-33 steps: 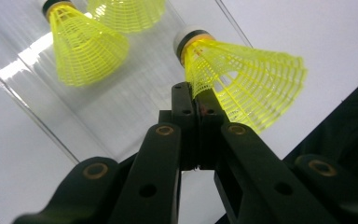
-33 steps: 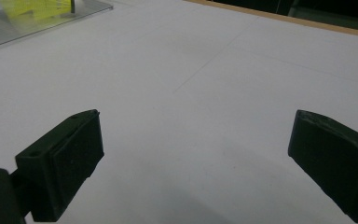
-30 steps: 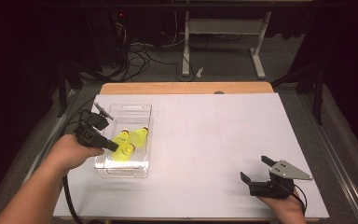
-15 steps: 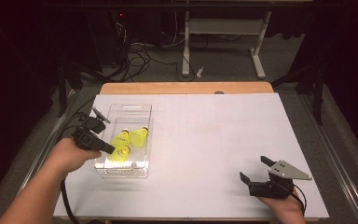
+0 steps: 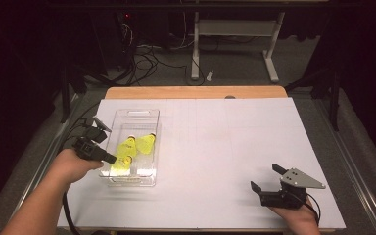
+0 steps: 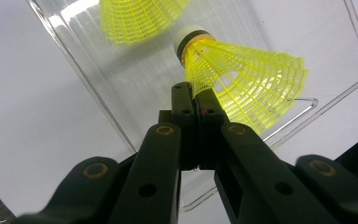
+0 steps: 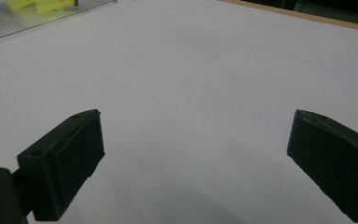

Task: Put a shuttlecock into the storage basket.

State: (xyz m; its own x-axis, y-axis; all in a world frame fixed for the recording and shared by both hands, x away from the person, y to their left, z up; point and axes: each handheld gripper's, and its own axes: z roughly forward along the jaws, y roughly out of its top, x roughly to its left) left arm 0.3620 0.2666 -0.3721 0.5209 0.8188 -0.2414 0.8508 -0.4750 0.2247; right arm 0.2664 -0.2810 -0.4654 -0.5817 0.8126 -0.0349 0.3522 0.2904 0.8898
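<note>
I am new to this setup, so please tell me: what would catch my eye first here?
The bright yellow shuttlecocks in the clear plastic box at the table's left stand out. The left hand-held gripper is shut on one shuttlecock's mesh skirt over the box. The right hand-held gripper rests open on the white table.

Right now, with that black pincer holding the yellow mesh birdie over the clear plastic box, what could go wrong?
The left gripper pinches only the edge of the yellow mesh shuttlecock's skirt, so it might slip out or the thin mesh might bend. The clear plastic box looks light; a bump against its wall could shove it across the white table.
</note>
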